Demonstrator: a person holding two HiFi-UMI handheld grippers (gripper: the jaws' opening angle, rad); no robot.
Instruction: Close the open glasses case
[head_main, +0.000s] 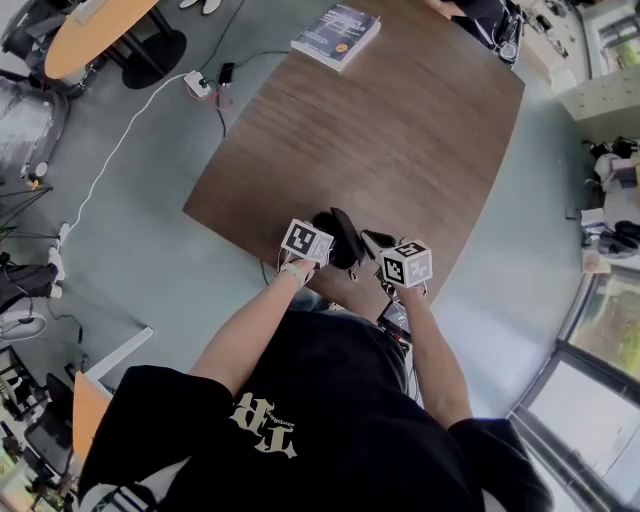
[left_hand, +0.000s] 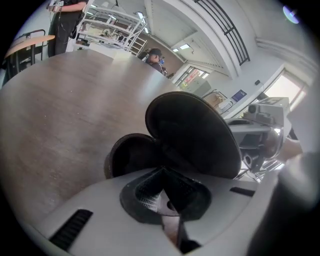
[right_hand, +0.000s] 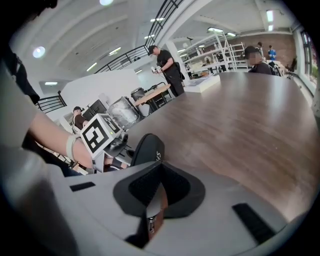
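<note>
The black glasses case (head_main: 341, 238) lies open near the table's front edge, between my two grippers. In the left gripper view its round base (left_hand: 131, 156) sits just beyond the jaws and its lid (left_hand: 195, 131) stands up, tilted right. My left gripper (left_hand: 161, 186) is shut, its tip close to the case's hinge area; I cannot tell whether it touches. In the right gripper view the lid (right_hand: 149, 148) shows edge-on to the left, beside the left gripper's marker cube (right_hand: 98, 133). My right gripper (right_hand: 157, 196) is shut, with nothing in it, just right of the case.
The brown wooden table (head_main: 400, 130) stretches away ahead. A dark blue book (head_main: 337, 35) lies at its far edge. A white cable and power strip (head_main: 196, 84) lie on the floor to the left. People stand and sit beyond the table (right_hand: 165, 67).
</note>
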